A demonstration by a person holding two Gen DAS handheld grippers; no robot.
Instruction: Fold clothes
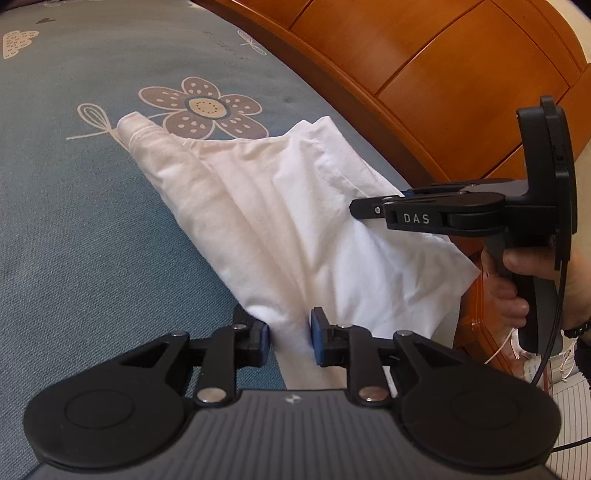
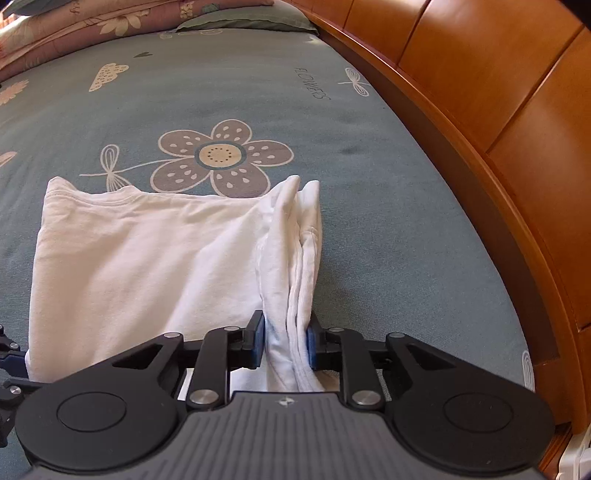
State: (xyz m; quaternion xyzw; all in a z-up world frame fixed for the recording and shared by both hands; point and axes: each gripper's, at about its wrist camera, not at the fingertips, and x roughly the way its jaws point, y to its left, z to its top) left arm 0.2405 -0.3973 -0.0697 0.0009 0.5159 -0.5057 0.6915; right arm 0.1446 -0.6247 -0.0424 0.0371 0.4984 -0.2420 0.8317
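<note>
A white T-shirt (image 1: 258,206) lies folded lengthwise on the blue-grey bed sheet (image 1: 74,206), its far end beside a printed flower. My left gripper (image 1: 290,332) is shut on the near left edge, with bunched cloth filling the gap between its blue pads. In the right wrist view the T-shirt (image 2: 147,258) spreads to the left. My right gripper (image 2: 286,341) is shut on a thick gathered fold at the shirt's near right side. The right gripper (image 1: 369,208) also shows from the side, held by a hand (image 1: 509,291) at the cloth's right edge.
A curved wooden bed frame (image 2: 498,155) runs along the right side, close to the shirt. Pillows and a folded quilt (image 2: 110,22) lie at the far end of the bed. The sheet (image 2: 388,240) lies between the shirt and the frame.
</note>
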